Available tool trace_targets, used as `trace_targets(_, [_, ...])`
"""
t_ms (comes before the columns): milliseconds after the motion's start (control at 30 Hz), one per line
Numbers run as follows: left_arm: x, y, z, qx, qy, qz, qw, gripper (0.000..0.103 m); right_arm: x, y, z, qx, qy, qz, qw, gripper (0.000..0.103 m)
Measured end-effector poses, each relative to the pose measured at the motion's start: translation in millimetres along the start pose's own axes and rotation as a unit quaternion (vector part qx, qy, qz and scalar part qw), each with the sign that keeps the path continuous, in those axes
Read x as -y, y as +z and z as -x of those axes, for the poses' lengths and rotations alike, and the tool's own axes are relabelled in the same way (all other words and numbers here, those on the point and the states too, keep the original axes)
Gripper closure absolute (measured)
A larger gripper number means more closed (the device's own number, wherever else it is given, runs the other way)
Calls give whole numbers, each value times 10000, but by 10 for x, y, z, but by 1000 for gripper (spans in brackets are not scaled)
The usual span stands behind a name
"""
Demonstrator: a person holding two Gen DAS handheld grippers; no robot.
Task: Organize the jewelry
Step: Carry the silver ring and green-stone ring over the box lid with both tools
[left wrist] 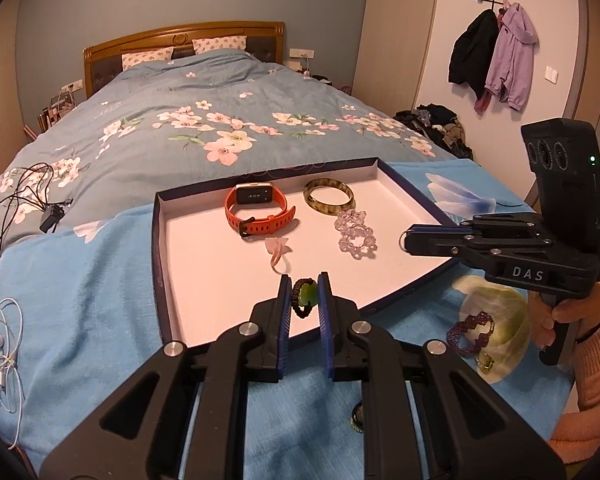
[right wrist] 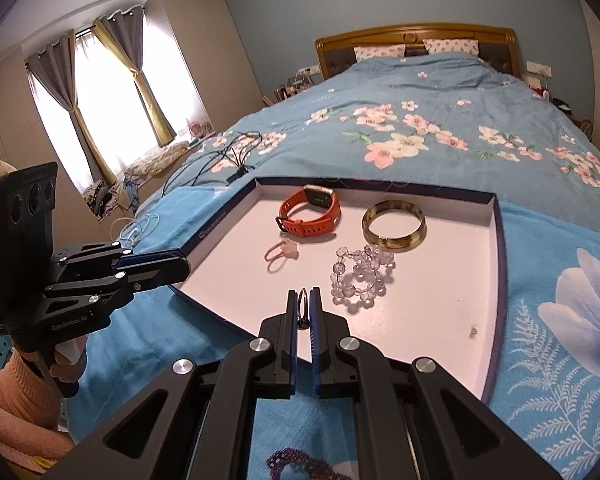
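On the bed, over a bright blue floral blanket (left wrist: 80,280), lies a shallow white-lined box lid with dark blue walls (left wrist: 156,240).

Contents of the lid:
- Orange-strapped smartwatch with a rectangular face (left wrist: 258,208), at the far side.
- Mottled olive-brown bangle (left wrist: 328,196), just beside the watch.
- Clear faceted bead bracelet (left wrist: 356,234), nearer than the bangle and close to it.
- Small pale pink ring with a flower-shaped top (left wrist: 278,254), near the watch strap.

Left tool (left wrist: 305,298): jaws narrow, clamped on a dark braided ring bearing a green stone (left wrist: 305,296). The item is held above the near edge of the lid.

Right tool (right wrist: 304,308): jaws nearly together, gripping a thin metal ring (right wrist: 303,306) upright between the blue pads. It is held over the near part of the lid, close to the bead bracelet.

Outside the lid, on the blanket: a purple beaded bracelet (left wrist: 470,334) resting on a translucent yellow-green dish (left wrist: 504,320), to the right in the left wrist view. White earphones (left wrist: 0,344) lie at the left edge, and black cables (left wrist: 24,200) lie farther up the bed.

A hand in a peach knitted sleeve (left wrist: 592,344) grips the right tool's handle.
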State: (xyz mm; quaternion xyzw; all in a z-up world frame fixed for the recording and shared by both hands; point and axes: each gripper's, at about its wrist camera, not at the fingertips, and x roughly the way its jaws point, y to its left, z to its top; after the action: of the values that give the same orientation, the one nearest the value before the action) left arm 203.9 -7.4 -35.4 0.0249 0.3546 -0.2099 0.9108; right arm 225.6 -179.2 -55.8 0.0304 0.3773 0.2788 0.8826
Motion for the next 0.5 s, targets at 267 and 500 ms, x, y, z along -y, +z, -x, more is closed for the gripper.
trace_targets(267, [-55,39,-271,-285,-31,35,9996,90,89,40,-269,-386,-65,-63,9992,99])
trace_targets(500, [-45,80,-478,-490,-74,24,9988,90,94,64,-444,-635,-161,68,9978,99])
